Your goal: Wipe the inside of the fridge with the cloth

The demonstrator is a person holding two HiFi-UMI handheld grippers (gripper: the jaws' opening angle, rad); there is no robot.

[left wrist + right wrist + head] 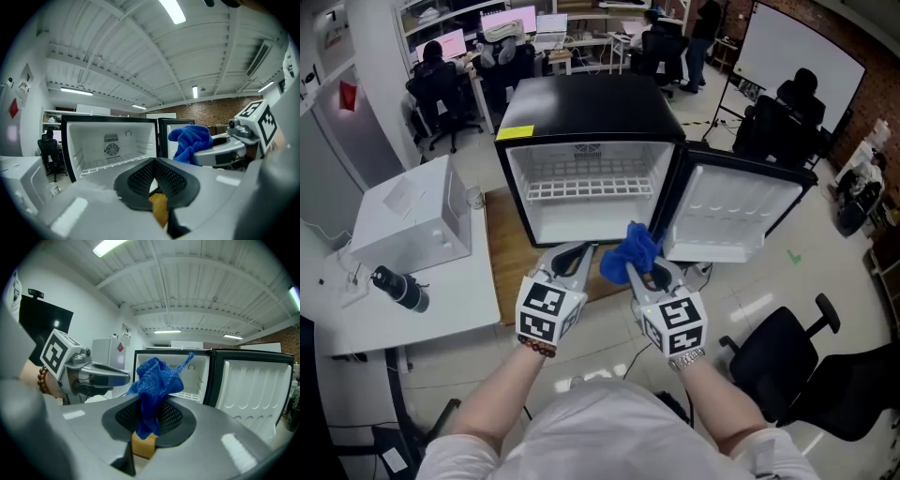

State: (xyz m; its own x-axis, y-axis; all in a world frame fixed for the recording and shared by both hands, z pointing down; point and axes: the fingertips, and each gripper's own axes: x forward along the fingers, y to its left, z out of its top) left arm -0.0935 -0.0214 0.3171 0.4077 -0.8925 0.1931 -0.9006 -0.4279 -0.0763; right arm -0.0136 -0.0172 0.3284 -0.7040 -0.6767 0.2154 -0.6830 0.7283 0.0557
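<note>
A small black fridge stands on the floor ahead with its door swung open to the right; its white inside has a wire shelf. My right gripper is shut on a bunched blue cloth, which sticks up from between the jaws and shows beside the fridge in the left gripper view. My left gripper hangs just left of it, shut, with nothing between its pads. Both are held in front of the fridge opening, outside it.
A white table at the left carries a white box and a black bottle. A black office chair stands at the right. A brown mat lies under the fridge. People sit at desks behind.
</note>
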